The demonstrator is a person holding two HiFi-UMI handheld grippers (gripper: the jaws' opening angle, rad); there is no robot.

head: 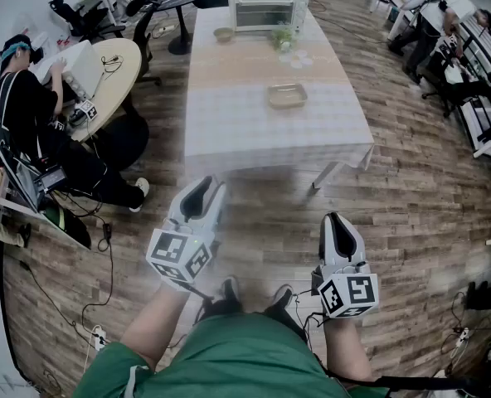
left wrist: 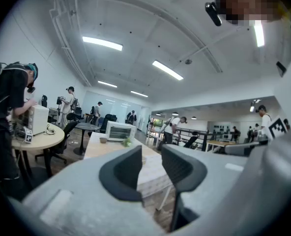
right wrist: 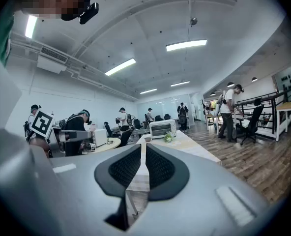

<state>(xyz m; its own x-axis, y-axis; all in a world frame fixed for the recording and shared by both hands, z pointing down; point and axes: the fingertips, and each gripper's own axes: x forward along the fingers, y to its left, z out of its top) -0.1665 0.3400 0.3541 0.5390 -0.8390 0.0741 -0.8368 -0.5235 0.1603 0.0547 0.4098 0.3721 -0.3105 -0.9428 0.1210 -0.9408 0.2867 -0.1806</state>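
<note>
Over floor [head: 420,206]: L claw [head: 204,186] ajar, R claw [head: 335,219] closed, empty.

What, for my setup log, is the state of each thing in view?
Left hand-held gripper: jaws apart, empty, in the air.
Right hand-held gripper: jaws nearly together, nothing between them.
Toaster oven: door shut, upright on the table.
Tray: flat on the table, looks empty.
Bowl: upright beside the toaster oven.
</note>
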